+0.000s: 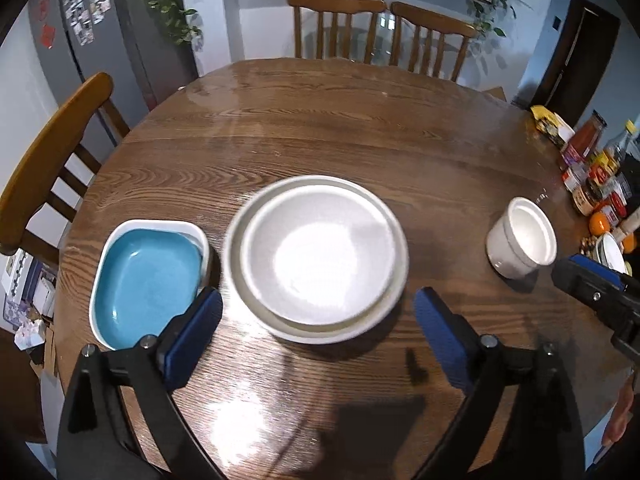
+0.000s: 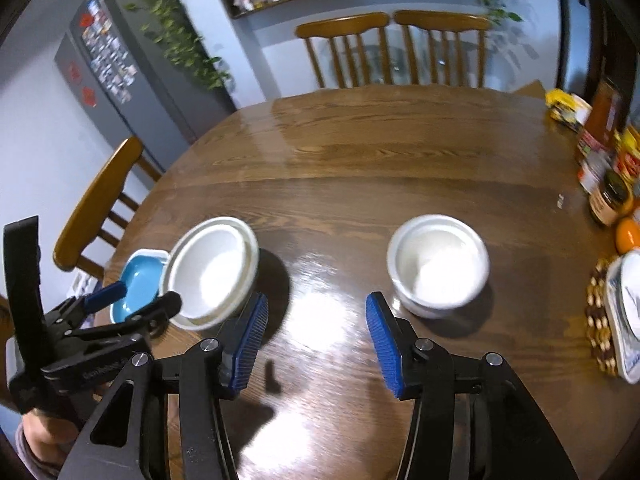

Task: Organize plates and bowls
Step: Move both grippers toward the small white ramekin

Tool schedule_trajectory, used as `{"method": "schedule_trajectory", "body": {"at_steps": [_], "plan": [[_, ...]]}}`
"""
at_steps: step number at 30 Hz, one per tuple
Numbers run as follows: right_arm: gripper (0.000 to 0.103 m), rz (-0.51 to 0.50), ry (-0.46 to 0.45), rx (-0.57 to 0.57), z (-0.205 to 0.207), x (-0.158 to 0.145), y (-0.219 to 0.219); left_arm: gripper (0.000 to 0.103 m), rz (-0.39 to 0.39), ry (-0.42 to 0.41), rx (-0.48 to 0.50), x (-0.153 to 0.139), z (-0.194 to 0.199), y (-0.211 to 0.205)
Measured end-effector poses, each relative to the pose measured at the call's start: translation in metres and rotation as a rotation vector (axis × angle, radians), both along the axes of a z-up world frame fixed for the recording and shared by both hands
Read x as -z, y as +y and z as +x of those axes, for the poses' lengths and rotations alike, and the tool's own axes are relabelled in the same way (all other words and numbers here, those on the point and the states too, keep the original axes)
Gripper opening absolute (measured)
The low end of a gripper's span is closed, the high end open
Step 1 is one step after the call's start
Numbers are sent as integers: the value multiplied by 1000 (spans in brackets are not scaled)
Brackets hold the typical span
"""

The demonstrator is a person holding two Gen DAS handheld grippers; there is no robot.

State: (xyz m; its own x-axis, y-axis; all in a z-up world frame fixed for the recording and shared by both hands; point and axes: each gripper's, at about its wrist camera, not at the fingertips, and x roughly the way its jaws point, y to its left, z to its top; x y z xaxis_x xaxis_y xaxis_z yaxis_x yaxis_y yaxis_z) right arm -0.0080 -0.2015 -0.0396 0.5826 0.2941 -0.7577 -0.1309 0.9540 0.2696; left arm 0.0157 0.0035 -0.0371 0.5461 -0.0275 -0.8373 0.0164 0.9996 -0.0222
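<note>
Two white plates (image 1: 320, 256) lie nested on the round wooden table (image 1: 320, 128), the smaller inside the larger. My left gripper (image 1: 318, 316) hangs open just above their near rim, nothing between its blue pads. To their left lies a blue square dish with a white rim (image 1: 148, 280). A white bowl (image 1: 522, 242) stands alone to the right. In the right wrist view my right gripper (image 2: 316, 338) is open and empty over bare wood, the white bowl (image 2: 438, 266) just beyond its right finger. The plate stack (image 2: 214, 272) and blue dish (image 2: 138, 286) lie at left, behind the left gripper (image 2: 128, 300).
Jars, bottles and an orange (image 1: 596, 190) crowd the table's right edge, along with a dish on a woven mat (image 2: 618, 312). Wooden chairs (image 1: 380, 32) stand at the far side and one (image 1: 48, 164) at the left. A person's hand (image 2: 36, 436) holds the left tool.
</note>
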Motion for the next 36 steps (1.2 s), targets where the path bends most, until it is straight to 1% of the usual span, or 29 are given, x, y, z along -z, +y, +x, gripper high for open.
{"method": "schedule_trajectory", "body": {"at_steps": [12, 19, 20, 27, 36], "plan": [[52, 21, 18, 125, -28, 11, -68, 96, 12, -4, 116, -1, -9, -59], [52, 27, 23, 160, -36, 14, -94, 96, 17, -6, 148, 0, -14, -88], [52, 25, 24, 167, -39, 15, -103, 96, 17, -6, 149, 0, -14, -92], [52, 14, 20, 158, -31, 12, -123, 96, 17, -7, 144, 1, -6, -112], [52, 6, 32, 79, 2, 16, -121, 96, 57, -42, 133, 1, 15, -139]]}}
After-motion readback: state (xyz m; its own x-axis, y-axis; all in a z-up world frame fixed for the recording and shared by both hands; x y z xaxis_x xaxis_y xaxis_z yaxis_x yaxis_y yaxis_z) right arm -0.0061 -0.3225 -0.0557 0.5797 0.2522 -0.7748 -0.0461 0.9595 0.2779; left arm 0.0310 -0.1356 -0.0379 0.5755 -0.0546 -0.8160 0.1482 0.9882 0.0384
